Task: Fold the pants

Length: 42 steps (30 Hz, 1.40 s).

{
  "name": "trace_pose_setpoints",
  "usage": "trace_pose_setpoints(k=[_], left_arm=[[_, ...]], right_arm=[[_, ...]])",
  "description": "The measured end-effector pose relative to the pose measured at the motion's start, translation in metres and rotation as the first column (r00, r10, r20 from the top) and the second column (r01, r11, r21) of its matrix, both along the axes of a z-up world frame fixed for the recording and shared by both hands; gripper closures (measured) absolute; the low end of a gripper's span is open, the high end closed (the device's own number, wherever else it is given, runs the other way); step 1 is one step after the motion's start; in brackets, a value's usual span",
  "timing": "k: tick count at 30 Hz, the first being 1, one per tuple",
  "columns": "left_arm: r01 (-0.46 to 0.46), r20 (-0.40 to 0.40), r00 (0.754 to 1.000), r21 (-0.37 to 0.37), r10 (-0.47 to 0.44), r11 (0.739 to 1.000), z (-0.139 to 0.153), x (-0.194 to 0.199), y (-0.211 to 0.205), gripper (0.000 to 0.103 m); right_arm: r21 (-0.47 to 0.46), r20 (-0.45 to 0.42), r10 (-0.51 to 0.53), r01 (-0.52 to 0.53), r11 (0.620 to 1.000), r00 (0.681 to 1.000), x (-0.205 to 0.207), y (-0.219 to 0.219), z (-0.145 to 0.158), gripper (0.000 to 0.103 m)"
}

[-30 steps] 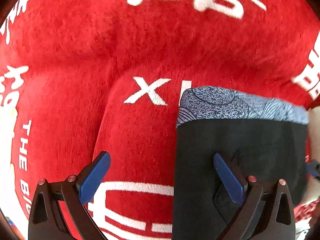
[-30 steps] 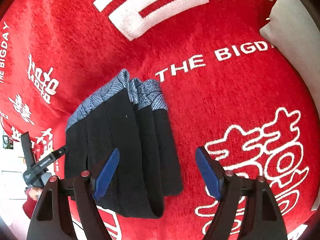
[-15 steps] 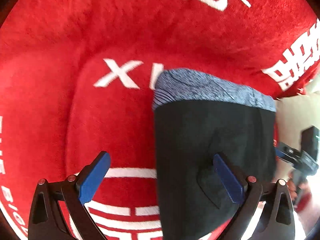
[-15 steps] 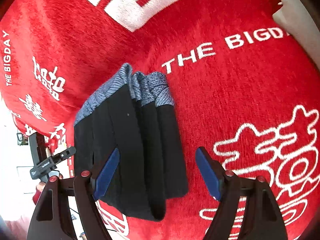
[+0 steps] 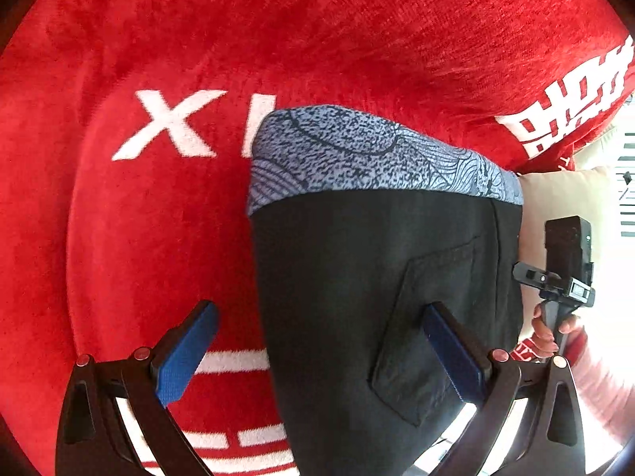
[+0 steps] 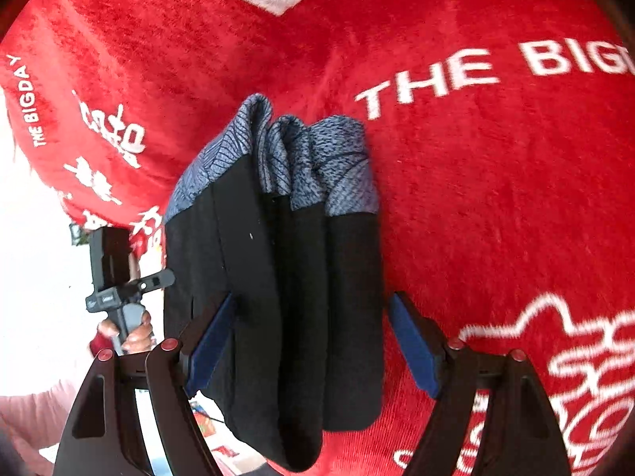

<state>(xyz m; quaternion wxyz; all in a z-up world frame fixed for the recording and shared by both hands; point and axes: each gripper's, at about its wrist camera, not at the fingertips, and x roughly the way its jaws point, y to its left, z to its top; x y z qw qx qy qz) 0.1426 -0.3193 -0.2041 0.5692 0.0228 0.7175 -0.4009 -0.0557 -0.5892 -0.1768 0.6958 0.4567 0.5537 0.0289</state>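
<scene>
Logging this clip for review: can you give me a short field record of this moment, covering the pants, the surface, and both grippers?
garment: black pants with a blue-grey patterned waistband, folded into a stacked bundle
pocket: a back pocket faces up in the left wrist view
surface: red blanket with white lettering, pants lying on it
left gripper: open, over the pants' left edge, gripping nothing
right gripper: open, jaws either side of the bundle, not closed on it
fold state: looks finished; layers visible at the waistband end
</scene>
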Motion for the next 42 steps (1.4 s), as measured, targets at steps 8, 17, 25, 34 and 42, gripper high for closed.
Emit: trace_pose_setpoints(k=[8, 17, 25, 34, 42], left_arm=[[-0.008, 0.041, 0.999, -0.003, 0.008, 1.0, -0.002, -0.007, -0.015, 0.0], [0.015, 0.118, 0.993, -0.061, -0.007, 0.998, 0.028, -0.026, -0.027, 0.038], [-0.002, 0.092, 0.996, -0.117, 0.013, 0.993, 0.062, -0.037, -0.011, 0.039], [0.033, 0.133, 0.991, -0.091, -0.021, 0.995, 0.091, -0.077, 0.02, 0.039], [0.018, 0.222, 0.975, 0.015, -0.021, 1.0, 0.054, -0.103, 0.052, 0.038]], right_arm=[[0.1, 0.036, -0.049, 0.045, 0.994, 0.998, 0.002, -0.012, -0.015, 0.03], [0.08, 0.043, -0.095, 0.092, 0.993, 0.994, -0.006, -0.008, 0.004, 0.062], [0.118, 0.058, -0.125, 0.118, 0.986, 0.99, -0.016, 0.001, 0.028, 0.064], [0.143, 0.059, -0.123, 0.113, 0.983, 0.991, -0.061, 0.032, 0.055, 0.064], [0.014, 0.0, -0.028, 0.028, 1.0, 1.0, -0.083, 0.069, 0.031, 0.062]])
